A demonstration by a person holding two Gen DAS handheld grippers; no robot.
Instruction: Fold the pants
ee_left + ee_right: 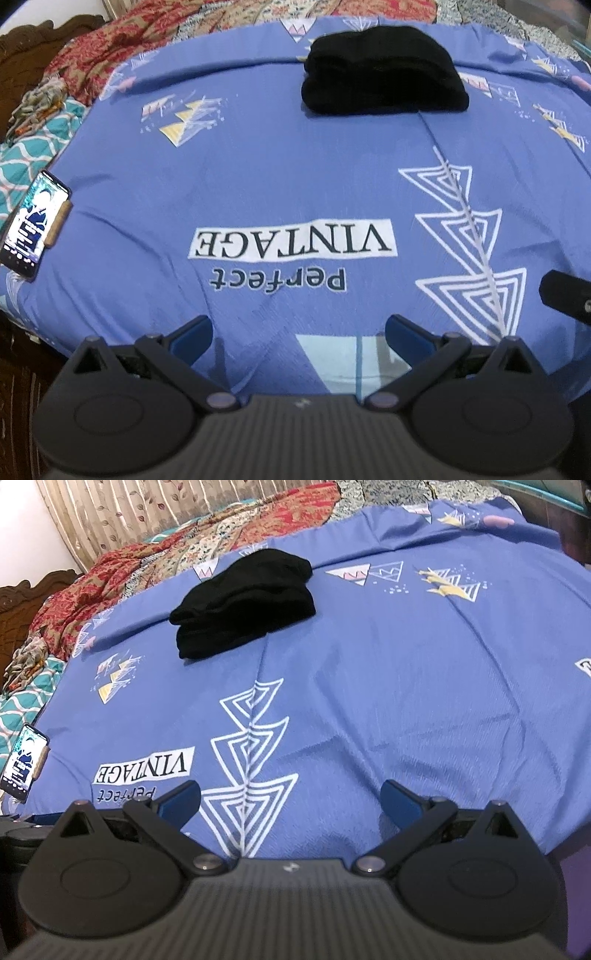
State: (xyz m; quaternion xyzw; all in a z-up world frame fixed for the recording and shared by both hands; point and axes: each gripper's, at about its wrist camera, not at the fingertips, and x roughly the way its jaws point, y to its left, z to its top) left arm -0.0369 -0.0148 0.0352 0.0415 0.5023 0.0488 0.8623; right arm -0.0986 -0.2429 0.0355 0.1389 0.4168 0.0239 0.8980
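The black pants (384, 72) lie folded into a compact stack on the blue printed bedsheet (295, 177), far from me. They also show in the right wrist view (245, 602), up and left of centre. My left gripper (298, 332) is open and empty, low over the near edge of the bed. My right gripper (290, 799) is open and empty too, beside it. A black part of the right gripper (567, 301) shows at the right edge of the left wrist view.
A lit phone (33, 225) lies at the bed's left edge, also in the right wrist view (24, 762). Red patterned fabric (110, 48) and teal fabric (26, 155) pile along the far left. A curtain (147, 513) hangs behind.
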